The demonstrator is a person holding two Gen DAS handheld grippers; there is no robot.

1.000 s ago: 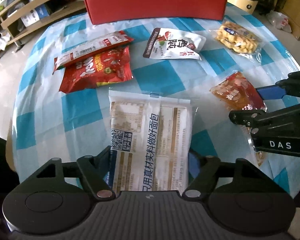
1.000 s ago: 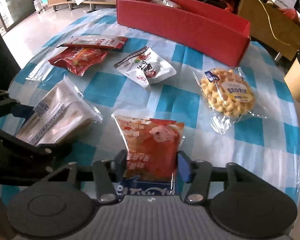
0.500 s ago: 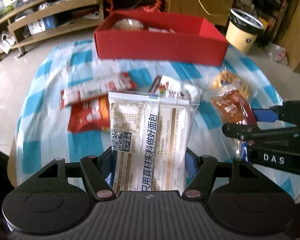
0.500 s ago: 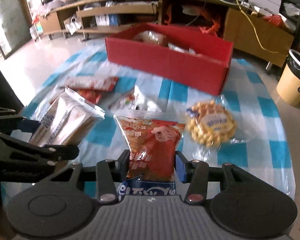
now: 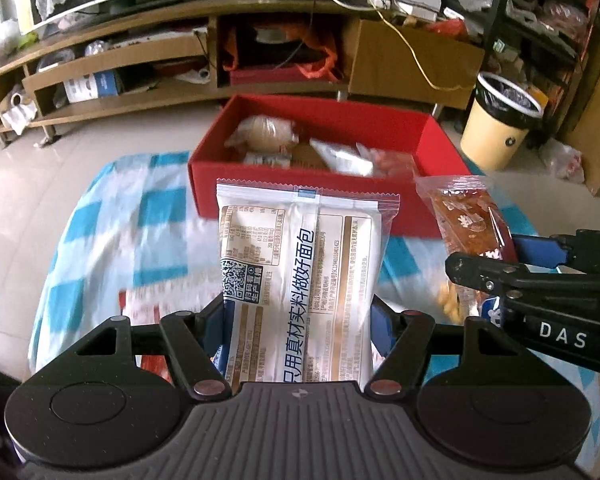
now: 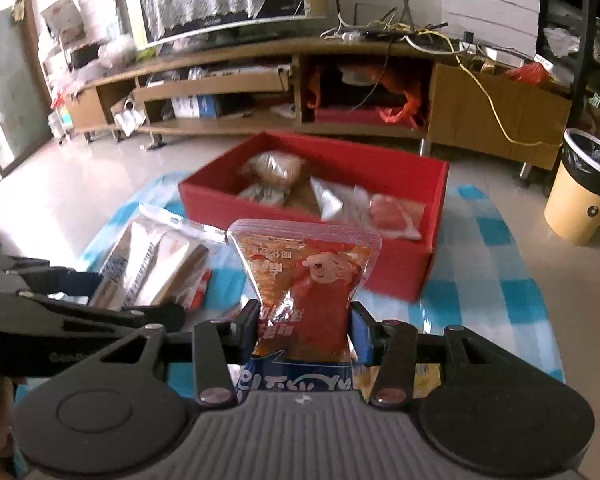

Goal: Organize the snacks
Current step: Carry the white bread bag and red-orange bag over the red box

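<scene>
My left gripper [image 5: 300,316] is shut on a white bread pack [image 5: 300,260] with brown print, held upright above the table. To its right my right gripper [image 5: 496,258] carries a red-orange snack packet [image 5: 468,216]. In the right wrist view that gripper [image 6: 305,324] is shut on the red-orange packet [image 6: 304,272], pinching its lower half, and the bread pack [image 6: 152,264] hangs at the left in the left gripper [image 6: 132,300]. Beyond both packs stands the open red box [image 5: 204,188], also seen as the red box [image 6: 400,264], with several wrapped snacks inside.
The table wears a blue-and-white checked cloth [image 5: 120,220]. A red packet [image 5: 148,304] lies blurred below my left gripper, and a yellow waffle pack [image 5: 450,304] shows under the right one. Behind the table are a wooden TV stand [image 5: 140,60] and a yellow bin [image 5: 500,128].
Both grippers have risen off the table with their packs and tilted up. The red box has come nearer, its inside now showing. The snacks left on the cloth have slid out of sight below.
</scene>
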